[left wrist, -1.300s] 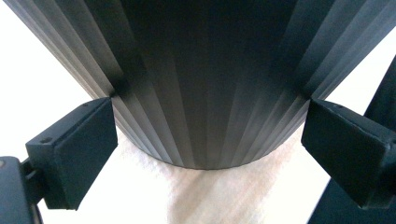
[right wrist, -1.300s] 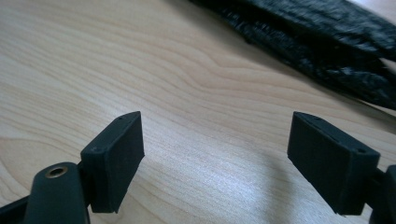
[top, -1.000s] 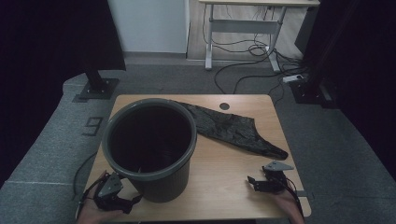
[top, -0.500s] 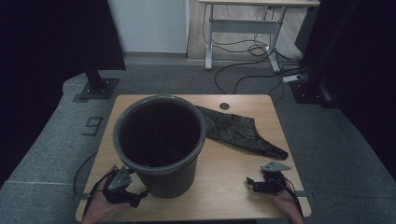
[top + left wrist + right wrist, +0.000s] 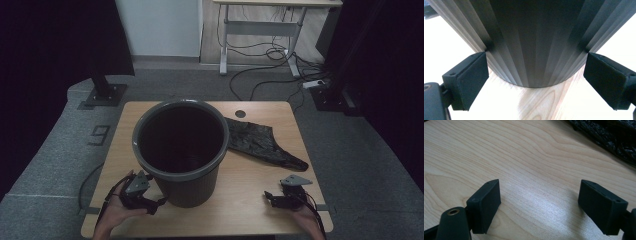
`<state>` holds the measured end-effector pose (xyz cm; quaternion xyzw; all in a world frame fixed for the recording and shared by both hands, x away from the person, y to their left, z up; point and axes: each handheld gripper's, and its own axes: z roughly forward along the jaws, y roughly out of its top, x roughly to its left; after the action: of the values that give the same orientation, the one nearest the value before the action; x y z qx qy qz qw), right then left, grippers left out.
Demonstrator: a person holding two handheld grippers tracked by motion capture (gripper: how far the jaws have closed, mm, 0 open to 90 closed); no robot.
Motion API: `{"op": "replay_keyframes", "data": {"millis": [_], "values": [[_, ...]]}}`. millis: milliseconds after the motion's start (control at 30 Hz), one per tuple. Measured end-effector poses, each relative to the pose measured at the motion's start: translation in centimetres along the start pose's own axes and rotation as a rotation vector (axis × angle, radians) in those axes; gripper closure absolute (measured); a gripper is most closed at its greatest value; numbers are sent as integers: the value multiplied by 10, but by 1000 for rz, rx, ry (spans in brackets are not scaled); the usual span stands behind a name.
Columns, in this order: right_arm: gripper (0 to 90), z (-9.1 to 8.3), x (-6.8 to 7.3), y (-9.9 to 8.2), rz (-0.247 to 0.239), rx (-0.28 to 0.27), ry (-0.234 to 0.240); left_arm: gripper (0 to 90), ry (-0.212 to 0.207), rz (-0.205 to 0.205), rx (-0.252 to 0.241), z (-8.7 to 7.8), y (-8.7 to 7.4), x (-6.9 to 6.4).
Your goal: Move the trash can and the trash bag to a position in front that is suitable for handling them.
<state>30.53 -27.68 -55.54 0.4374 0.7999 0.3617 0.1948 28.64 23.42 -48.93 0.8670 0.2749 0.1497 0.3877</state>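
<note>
- Lower left of the frame: left gripper (image 5: 150, 202) sat with jaws spread wide, flanking the bucket's base, gripping nothing.
- Lower right: right gripper (image 5: 272, 197) gaped wide, empty, over bare table (image 5: 240, 210).
- Centre: dark ribbed bucket (image 5: 181, 150) stood upright.
- Right of centre, behind it: black plastic bag (image 5: 260, 142) lay flat.

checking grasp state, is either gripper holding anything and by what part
Nothing is held. The left gripper is open, its fingers wide at the bin base wall. The right gripper is open over bare table.
</note>
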Motion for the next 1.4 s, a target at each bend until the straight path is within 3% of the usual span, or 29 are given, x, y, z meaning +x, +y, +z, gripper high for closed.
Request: {"op": "replay_keyframes", "data": {"millis": [333, 567, 800, 933, 1067, 1233, 1400], "values": [[177, 0, 0, 0, 2, 0, 0, 65, -14, 10, 4, 10, 9, 2], [177, 0, 0, 0, 2, 0, 0, 89, 4, 21, -6, 20, 17, -5], [177, 0, 0, 0, 2, 0, 0, 116, 31, 24, -6, 20, 16, -8], [177, 0, 0, 0, 2, 0, 0, 129, 51, -1, -13, 14, 8, -6], [177, 0, 0, 0, 3, 0, 0, 136, 104, -10, -10, 2, -2, -5], [177, 0, 0, 0, 3, 0, 0, 142, 125, -44, -23, -11, -18, -3], [177, 0, 0, 0, 3, 0, 0, 151, 142, -48, -22, -20, -33, -3]]}}
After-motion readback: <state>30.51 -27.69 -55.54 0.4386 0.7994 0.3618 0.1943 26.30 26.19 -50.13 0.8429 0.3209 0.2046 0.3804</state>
